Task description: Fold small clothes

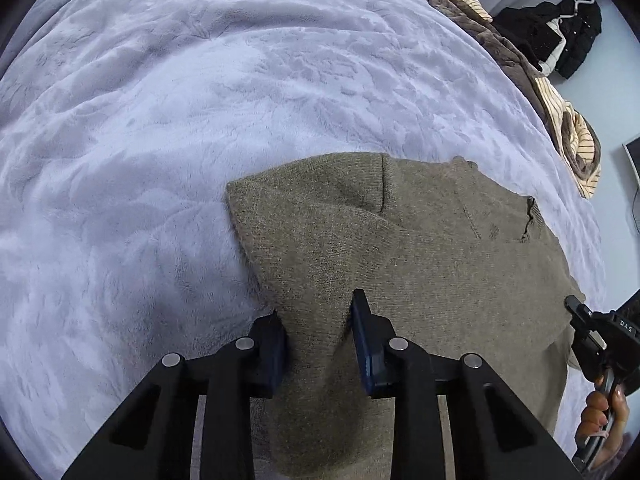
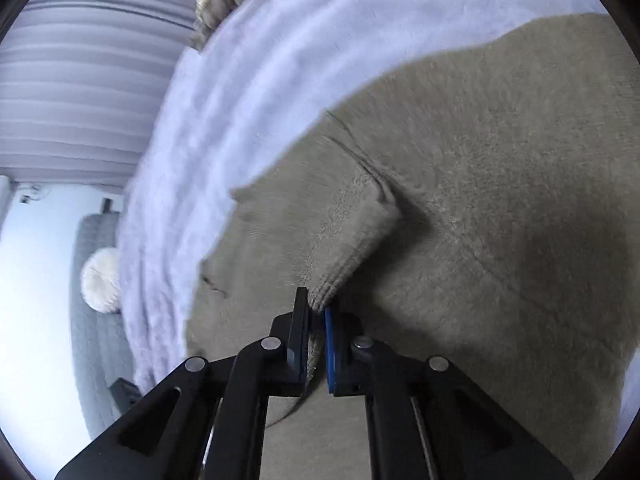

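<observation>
The right gripper (image 2: 316, 320) has its jaws nearly together on a ribbed edge of the sweater (image 2: 460, 200), a thin band of knit pinched between the black pad and the blue one at lower centre of the right wrist view. That band is narrow, so a hard pull could, I judge, slide it out of the pads and drop the fold half made.

The left gripper (image 1: 318, 320) stands part open, with a raised ridge of the sweater (image 1: 400, 248) between its fingers at lower centre of the left wrist view; the pads look to be against the cloth on both sides, but whether they grip it firmly I cannot tell. If they only brush it, that side may stay behind while the other lifts, and the knit would twist.

The sweater lies spread on the pale fleecy blanket (image 1: 160, 120), filling the lower right of the left view. The plush blanket may drag at the knit and bunch it. At the upper right edge a striped garment (image 1: 568, 120) lies well apart.
</observation>
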{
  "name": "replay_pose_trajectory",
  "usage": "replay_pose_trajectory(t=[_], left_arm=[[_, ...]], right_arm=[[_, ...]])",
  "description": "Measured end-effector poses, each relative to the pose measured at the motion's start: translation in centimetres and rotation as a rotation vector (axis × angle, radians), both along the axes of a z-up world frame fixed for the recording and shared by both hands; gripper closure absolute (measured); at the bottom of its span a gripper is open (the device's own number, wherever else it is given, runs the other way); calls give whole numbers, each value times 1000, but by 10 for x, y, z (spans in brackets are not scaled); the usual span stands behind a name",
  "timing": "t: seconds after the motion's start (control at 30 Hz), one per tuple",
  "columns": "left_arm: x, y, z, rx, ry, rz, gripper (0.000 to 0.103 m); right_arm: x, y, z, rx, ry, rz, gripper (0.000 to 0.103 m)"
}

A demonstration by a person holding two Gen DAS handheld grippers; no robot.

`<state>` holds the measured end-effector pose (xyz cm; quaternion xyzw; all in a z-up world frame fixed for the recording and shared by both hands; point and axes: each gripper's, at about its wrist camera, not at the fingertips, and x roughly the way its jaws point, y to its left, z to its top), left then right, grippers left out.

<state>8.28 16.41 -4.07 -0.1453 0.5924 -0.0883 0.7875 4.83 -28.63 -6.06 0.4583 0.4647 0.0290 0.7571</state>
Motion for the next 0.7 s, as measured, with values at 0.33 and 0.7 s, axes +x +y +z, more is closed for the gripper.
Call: replay_pose_trajectory(t=[0.33,0.7], left_arm=[[2,15,1,12,-3,-16,17],[16,19,-9,-57,62,-101,86]], right_arm=[[-56,19,-1,-100,67,7,47],[-29,259,-69,339,71,302,51]])
